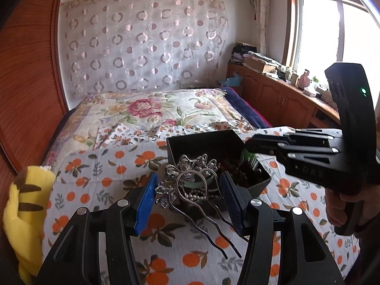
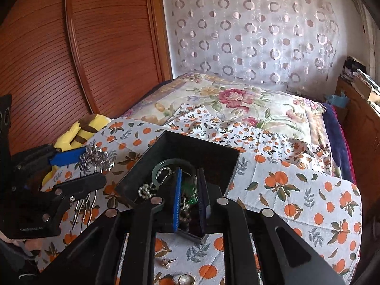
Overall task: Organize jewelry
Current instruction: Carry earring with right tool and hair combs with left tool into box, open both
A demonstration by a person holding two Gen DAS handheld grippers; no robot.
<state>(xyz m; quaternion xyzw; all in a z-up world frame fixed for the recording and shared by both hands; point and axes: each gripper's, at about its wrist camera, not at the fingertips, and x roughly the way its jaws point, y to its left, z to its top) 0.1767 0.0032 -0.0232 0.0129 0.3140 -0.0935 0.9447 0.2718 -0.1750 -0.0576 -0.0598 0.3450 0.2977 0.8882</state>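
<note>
Left gripper (image 1: pixel 187 194) — lower centre of the left wrist view; jaws spread wide, clamping nothing. Between its blue pads (image 1: pixel 146 201) lies a silver floral hairpin (image 1: pixel 187 180), ornate head toward the box, wavy prongs trailing toward the lower edge of the frame; whether either pad touches it cannot be told.

Black jewelry box (image 2: pixel 190 149) — open-topped, centre of the right wrist view, resting on the orange-print cloth (image 2: pixel 296 190). Contents visible: a green bangle (image 2: pixel 163 163), a strand of pearl beads (image 2: pixel 146 190), dark beads (partly hidden behind the fingers).

Right gripper (image 2: pixel 190 191) — lower centre of the right wrist view, tips reaching into the box; jaws drawn close together about a small green item (image 2: pixel 191 190), which is too obscured to name. In the left wrist view it enters from the right edge, tips over the box.

Loose pieces — a small earring (image 2: pixel 167 262) and a round silver piece (image 2: pixel 185 279) on the cloth at the bottom of the right wrist view.

Surroundings — yellow striped plush toy (image 1: pixel 26 204) at lower left of the left wrist view; floral quilt (image 1: pixel 152 109) beyond the box.
</note>
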